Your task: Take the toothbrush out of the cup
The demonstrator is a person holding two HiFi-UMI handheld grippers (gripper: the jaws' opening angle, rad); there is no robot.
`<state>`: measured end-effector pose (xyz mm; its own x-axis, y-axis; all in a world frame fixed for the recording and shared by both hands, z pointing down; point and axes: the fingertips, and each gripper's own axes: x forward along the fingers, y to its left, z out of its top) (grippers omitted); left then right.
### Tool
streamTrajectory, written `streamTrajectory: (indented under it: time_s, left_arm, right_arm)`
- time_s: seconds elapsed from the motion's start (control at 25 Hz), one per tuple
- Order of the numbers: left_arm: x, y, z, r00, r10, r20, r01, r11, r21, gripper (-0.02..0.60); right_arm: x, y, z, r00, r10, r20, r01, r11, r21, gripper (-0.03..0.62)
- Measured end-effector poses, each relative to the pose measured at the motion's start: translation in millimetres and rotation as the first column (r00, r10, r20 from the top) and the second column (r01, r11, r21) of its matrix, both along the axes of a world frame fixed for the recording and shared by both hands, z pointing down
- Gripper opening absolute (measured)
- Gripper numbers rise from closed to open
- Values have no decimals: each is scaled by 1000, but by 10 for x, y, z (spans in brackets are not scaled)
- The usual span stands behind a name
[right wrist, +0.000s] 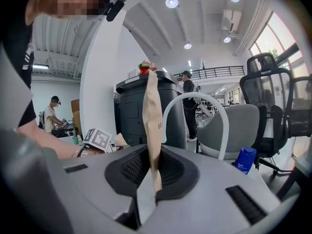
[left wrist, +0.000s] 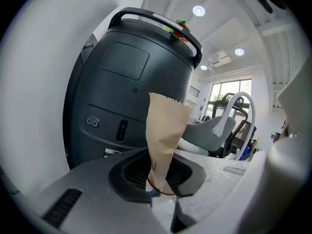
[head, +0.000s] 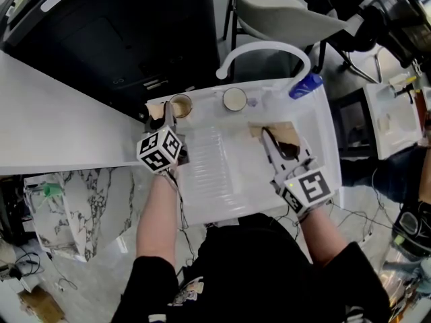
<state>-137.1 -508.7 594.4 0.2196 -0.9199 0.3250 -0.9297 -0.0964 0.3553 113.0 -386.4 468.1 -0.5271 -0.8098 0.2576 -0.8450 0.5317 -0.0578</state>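
Note:
My left gripper (head: 166,117) (left wrist: 161,179) is shut on a tan paper wrapper (left wrist: 165,126) that stands up out of its jaws; a bit of blue and a red ring show at the wrapper's foot. It hovers beside a brown-rimmed cup (head: 180,105) at the back left of the white tray (head: 222,180). My right gripper (head: 268,137) (right wrist: 153,172) is shut on a second narrow tan paper wrapper (right wrist: 152,116) (head: 279,128) over the tray's right side. A bare toothbrush is nowhere visible.
A white round cup (head: 235,99) stands at the tray's back middle, with a blue bottle (head: 306,86) to its right. A white arched handle (head: 266,49) rises behind. A large dark grey bin (head: 121,32) and a grey chair (head: 289,15) stand beyond; a white counter (head: 54,120) lies left.

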Motion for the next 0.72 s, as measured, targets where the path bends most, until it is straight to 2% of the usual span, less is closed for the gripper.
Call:
streamTrajectory:
  time_s: [0.36,0.72]
  left_arm:
    - [62,72,-355,998,40,58,-45,995,90,40]
    - [109,267,-970,995,73,71,-87,972,218,38]
  right_arm:
    - [-29,30,-80,1000,3,10,-3,1000,19,32]
    - [-118,119,-199,1000,-3,30,2,999,43,32]
